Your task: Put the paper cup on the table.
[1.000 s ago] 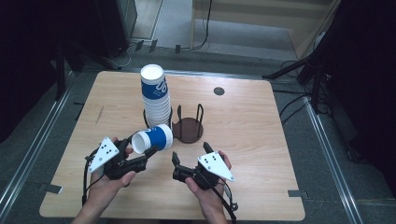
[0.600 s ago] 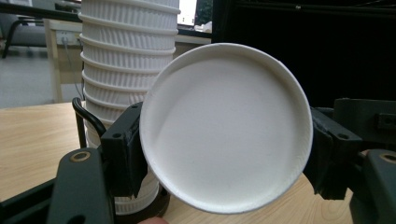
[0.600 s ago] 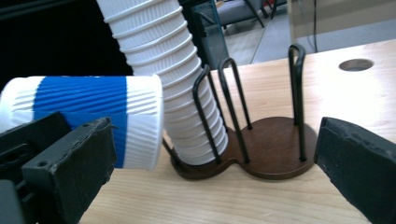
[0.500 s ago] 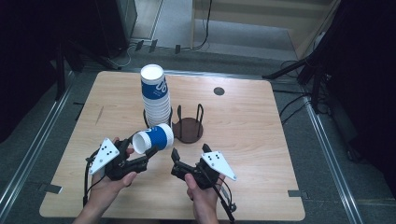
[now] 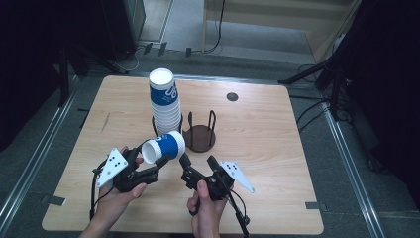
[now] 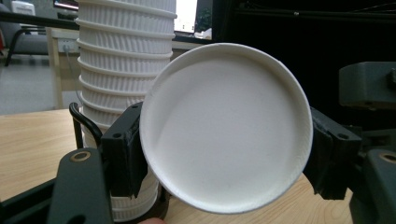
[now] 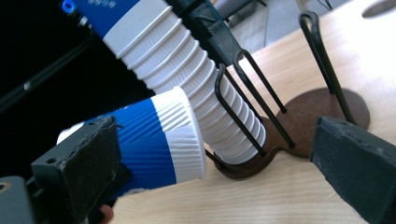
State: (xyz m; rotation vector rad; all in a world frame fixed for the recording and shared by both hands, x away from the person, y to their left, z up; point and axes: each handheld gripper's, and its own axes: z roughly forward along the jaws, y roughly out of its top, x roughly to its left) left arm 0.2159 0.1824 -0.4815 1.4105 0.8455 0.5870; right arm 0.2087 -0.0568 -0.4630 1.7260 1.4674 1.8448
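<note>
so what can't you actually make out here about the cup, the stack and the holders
- Inside of the held cup: hidden in the left gripper view by its own white base.
- Top of the cup stack: cut off by the left gripper view's upper edge.
- Print on the top stacked cup: too small to read in the high view.
- Holder under the stack: mostly hidden by the stack in the high view.
- Far rim of the empty holder: partly hidden by a jaw in the right gripper view.

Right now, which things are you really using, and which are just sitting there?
Using:
- blue-and-white paper cup, lying sideways, clamped in the left gripper
- right gripper, jaws just closing a little, not touching anything
- tall cup stack in its wire holder

Just sitting:
- empty brown wire holder
- dark round hole in the table
</note>
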